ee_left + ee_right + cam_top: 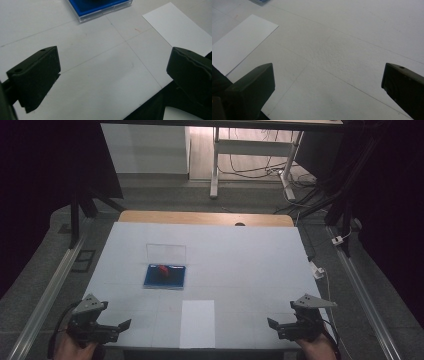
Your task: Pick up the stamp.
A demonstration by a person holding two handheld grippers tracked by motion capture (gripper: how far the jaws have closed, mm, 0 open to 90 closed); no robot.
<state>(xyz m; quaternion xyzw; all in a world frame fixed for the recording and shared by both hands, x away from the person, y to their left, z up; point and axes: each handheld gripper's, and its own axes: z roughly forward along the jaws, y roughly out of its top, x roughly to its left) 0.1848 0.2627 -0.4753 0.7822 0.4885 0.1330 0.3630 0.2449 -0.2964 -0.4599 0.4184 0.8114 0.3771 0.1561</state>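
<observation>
White paper-covered table (250,255) under dim light, dark room around it, grey floor and a white desk frame (250,155) beyond the far edge.

Nearest, at the table's front corners: left gripper (125,325), black, two-jaw, held in the person's left hand (75,347); jaws spread wide, nothing between them. In the left gripper view (112,72) the jaws stand well apart over bare table.

Right gripper (272,324), same build, in the right hand (315,350); jaws likewise released and empty. The right gripper view (327,82) shows bare table between them.

Between the two grippers, at the front edge: plain white rectangular paper sheet (197,322), flat, long axis running away from the person. Seen also to the right of the left gripper's jaws (180,30) and to the left of the right gripper's jaws (239,42).

Farther out, ahead of the left gripper and to its right, well apart from both grippers: shallow blue square tray in a clear plastic case (165,276), lying flat, with its clear lid (166,253) standing upright along the far side. Near edge of the case shows at the top of the left gripper view (100,7).

In the tray: small red object (163,270), too small to tell its shape; long axis appears roughly left to right, pointing direction cannot be told.
</observation>
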